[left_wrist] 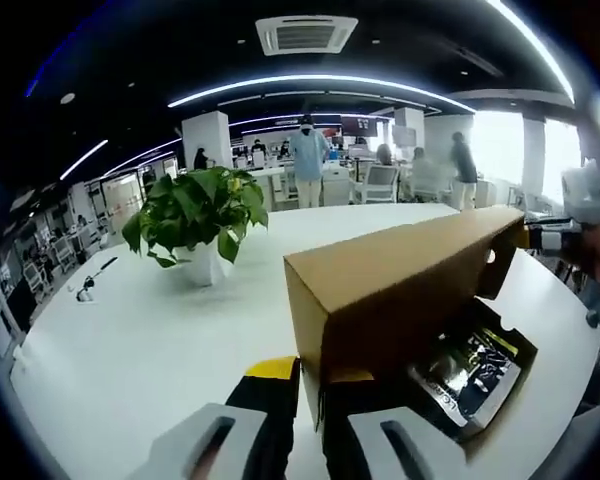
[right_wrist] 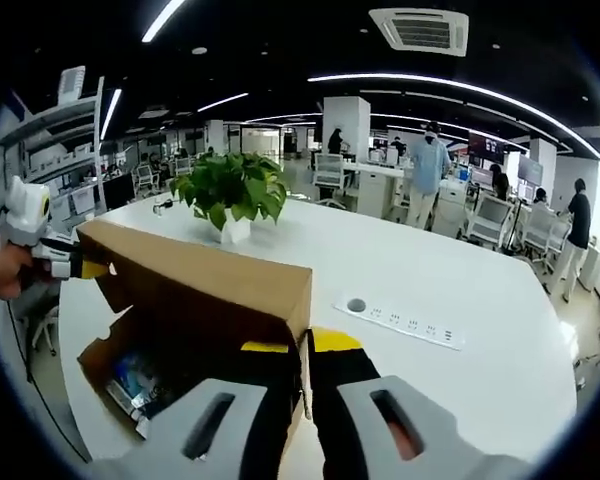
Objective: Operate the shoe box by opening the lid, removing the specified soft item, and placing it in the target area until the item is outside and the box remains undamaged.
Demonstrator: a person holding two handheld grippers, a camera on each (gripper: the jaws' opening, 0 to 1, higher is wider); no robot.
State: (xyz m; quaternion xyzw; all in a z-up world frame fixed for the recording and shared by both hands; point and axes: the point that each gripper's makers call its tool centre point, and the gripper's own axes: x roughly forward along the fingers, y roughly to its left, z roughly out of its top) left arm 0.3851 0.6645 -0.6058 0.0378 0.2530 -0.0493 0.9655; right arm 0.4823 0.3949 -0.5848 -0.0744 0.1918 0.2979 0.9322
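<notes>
Shoe box (left_wrist: pixel 480 375) sits on white table (left_wrist: pixel 160 340), right of potted plant (left_wrist: pixel 202 215). Left gripper (left_wrist: pixel 310 385) and right gripper (right_wrist: pixel 308 350) each pinch an end of the raised lid (left_wrist: pixel 400 280). Thin cardboard, creases easily; keep grips at edges. Contents unclear.

1. Shoe box (left_wrist: pixel 480 375): brown cardboard, resting open on the white desk (left_wrist: pixel 160 340).
2. Lid (left_wrist: pixel 400 275): plain brown, raised and tilted above the box.
3. Contents (right_wrist: pixel 135 385): dark, glossy, partly hidden; cannot be identified.

no readable text, labels or numbers anywhere
</notes>
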